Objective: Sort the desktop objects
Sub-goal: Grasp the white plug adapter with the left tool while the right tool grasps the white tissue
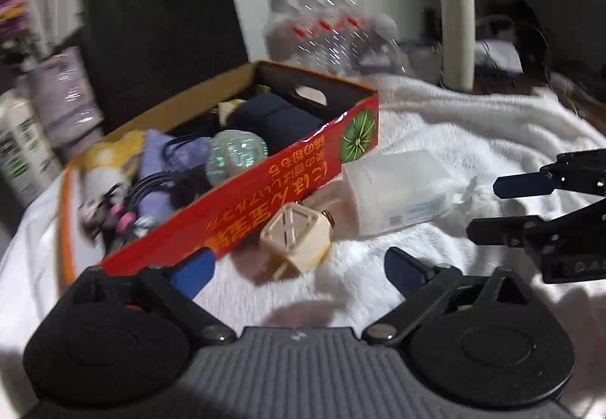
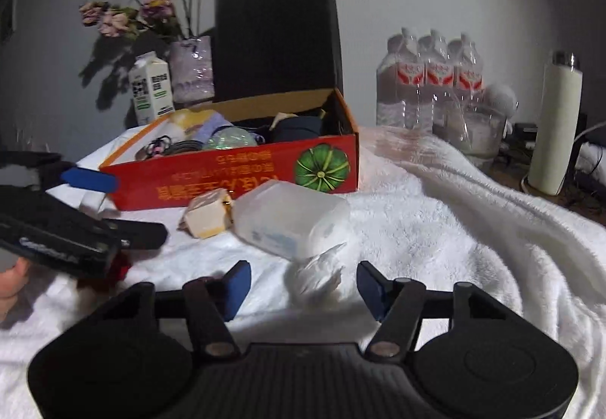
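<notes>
A red cardboard box (image 1: 265, 188) (image 2: 242, 180) with a green pumpkin picture stands on a white blanket, filled with several items. In front of it lie a cream lattice cube (image 1: 295, 245) (image 2: 206, 216) and a translucent plastic case (image 1: 394, 192) (image 2: 288, 218). My left gripper (image 1: 299, 267) (image 2: 121, 205) is open, with the cube just ahead of its blue fingertips and untouched. My right gripper (image 2: 303, 284) (image 1: 507, 207) is open around a crumpled white wad (image 2: 316, 275), with gaps between the wad and both pads.
Behind the box stand a black paper bag (image 2: 276, 40), a milk carton (image 2: 151, 88) and a vase of flowers (image 2: 191, 69). A pack of water bottles (image 2: 428, 78) and a white flask (image 2: 555, 123) are at the back right. The white blanket (image 2: 454, 229) covers the surface.
</notes>
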Demonstrator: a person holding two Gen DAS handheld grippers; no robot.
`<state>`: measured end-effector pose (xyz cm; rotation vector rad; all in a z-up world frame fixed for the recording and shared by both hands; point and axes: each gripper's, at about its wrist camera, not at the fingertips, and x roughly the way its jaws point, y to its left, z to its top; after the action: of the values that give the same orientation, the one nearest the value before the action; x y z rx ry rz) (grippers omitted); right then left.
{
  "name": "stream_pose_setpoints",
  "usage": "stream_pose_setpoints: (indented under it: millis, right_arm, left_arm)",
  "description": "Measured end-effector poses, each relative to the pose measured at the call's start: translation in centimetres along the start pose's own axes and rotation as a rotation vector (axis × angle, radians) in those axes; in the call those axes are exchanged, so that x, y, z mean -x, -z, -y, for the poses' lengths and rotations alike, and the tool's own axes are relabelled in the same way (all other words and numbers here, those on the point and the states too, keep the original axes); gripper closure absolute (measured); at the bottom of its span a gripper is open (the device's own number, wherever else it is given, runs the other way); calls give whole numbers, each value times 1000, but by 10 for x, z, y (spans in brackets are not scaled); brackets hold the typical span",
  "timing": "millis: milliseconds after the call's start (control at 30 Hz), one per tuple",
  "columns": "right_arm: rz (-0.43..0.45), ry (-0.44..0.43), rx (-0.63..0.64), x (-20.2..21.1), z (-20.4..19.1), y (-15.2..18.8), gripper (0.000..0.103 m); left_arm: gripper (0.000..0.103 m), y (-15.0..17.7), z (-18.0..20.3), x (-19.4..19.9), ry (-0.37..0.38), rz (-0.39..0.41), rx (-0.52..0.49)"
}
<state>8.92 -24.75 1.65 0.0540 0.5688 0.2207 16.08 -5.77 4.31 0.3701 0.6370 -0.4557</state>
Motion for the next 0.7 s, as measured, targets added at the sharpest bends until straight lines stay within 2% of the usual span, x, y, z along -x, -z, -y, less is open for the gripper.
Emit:
stream_pose_setpoints:
  millis: [133,200,267,333,467,500,567,700]
  right_arm:
    - [-21,-25,-32,-18,7,5,54]
    - [-25,-16,-22,-23,6,7,59]
    - [-20,-10,-12,-23,6,7,63]
    - [-4,17,-6,-21,6,8,80]
    - [33,48,-11,-15,7,10,84]
    - [41,49,-10,-13,7,10,84]
    - [51,41,-7,-10,6,11,84]
    - [107,54,4,1,2,13,85]
  left_arm:
    - [33,-16,-18,-44,68,-64,-39]
    - [36,-17,-23,-56,132,-92,-27]
    - [37,-16,-21,-63,149,-93,-53]
    - [48,-15,-20,-62,155,-81,-50]
    - [49,-17,-14,-45,125,-82,-59]
    - [58,-16,-10,-37,108,-75,-71]
    - [60,-15,-6,-18,48,-67,-76]
    - [62,-8,-7,37,-4,4,30]
